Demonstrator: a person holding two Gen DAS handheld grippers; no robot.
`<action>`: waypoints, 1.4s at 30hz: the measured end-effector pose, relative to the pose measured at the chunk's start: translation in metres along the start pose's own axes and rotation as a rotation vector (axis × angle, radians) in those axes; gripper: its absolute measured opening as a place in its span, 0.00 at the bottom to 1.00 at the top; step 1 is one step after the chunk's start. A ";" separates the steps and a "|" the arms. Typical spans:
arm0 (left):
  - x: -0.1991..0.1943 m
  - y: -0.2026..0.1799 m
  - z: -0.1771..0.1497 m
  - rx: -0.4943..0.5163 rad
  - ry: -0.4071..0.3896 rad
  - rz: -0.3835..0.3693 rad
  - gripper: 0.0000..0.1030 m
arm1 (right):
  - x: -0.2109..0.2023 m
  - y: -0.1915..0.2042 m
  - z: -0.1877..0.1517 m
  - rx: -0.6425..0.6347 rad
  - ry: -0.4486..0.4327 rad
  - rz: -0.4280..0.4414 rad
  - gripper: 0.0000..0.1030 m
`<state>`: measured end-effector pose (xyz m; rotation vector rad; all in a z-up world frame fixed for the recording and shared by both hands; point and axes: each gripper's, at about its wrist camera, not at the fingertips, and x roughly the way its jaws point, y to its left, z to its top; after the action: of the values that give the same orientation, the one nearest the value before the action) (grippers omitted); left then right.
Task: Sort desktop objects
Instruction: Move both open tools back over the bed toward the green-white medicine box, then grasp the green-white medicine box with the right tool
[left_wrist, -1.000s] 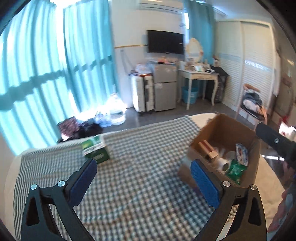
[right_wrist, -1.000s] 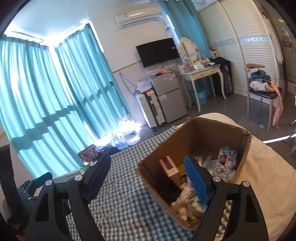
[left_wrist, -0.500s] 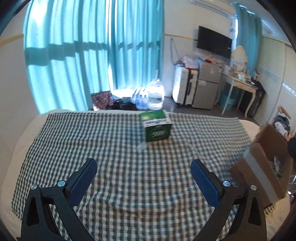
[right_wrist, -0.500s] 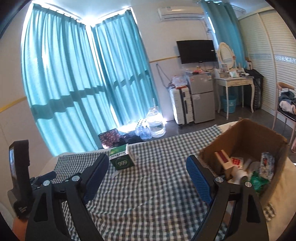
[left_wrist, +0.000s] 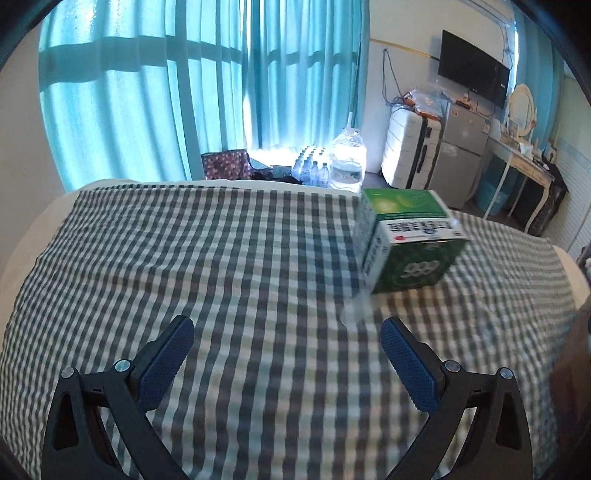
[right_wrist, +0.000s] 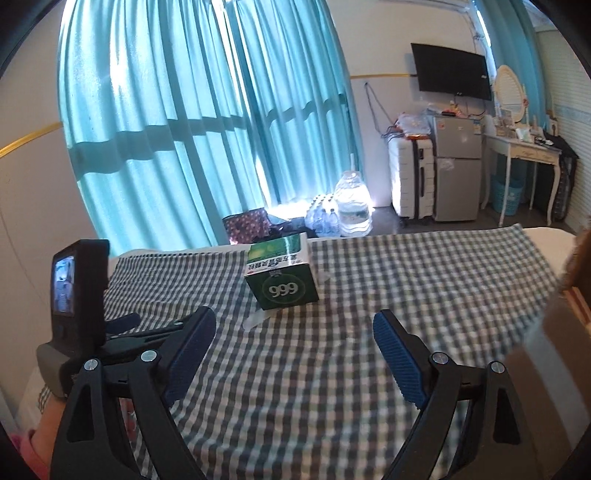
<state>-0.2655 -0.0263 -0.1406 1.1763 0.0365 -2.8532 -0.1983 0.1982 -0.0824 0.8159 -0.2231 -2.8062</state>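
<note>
A green and white "999" medicine box (left_wrist: 404, 240) stands on the checked tablecloth (left_wrist: 240, 266), ahead and right of my open, empty left gripper (left_wrist: 286, 339). A small clear plastic item (left_wrist: 356, 310) lies on the cloth against the box's near corner. In the right wrist view the box (right_wrist: 282, 275) sits ahead of my open, empty right gripper (right_wrist: 293, 332), with the clear item (right_wrist: 258, 318) in front of it. The left gripper with its screen (right_wrist: 79, 295) shows at the left of that view.
A cardboard box edge (right_wrist: 569, 295) shows blurred at the right of the right wrist view. Beyond the table's far edge are teal curtains (left_wrist: 184, 92), water bottles (left_wrist: 347, 158), a suitcase and a small fridge (left_wrist: 461, 151).
Both grippers have swung left, away from the cardboard box with its sorted items, and moved toward the green box, which now looks larger. Both stay open.
</note>
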 end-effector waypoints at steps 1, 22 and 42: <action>0.011 -0.001 -0.001 -0.004 0.012 0.005 1.00 | 0.016 0.001 0.001 -0.007 0.011 0.008 0.85; 0.063 0.053 -0.037 -0.134 0.119 0.035 1.00 | 0.171 0.055 0.023 -0.242 0.000 -0.105 0.85; 0.072 0.048 -0.024 -0.092 0.124 0.025 1.00 | 0.185 0.057 0.019 -0.324 0.056 0.030 0.94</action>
<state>-0.2967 -0.0767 -0.2083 1.3234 0.1547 -2.7213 -0.3517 0.1003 -0.1498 0.8023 0.2210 -2.6848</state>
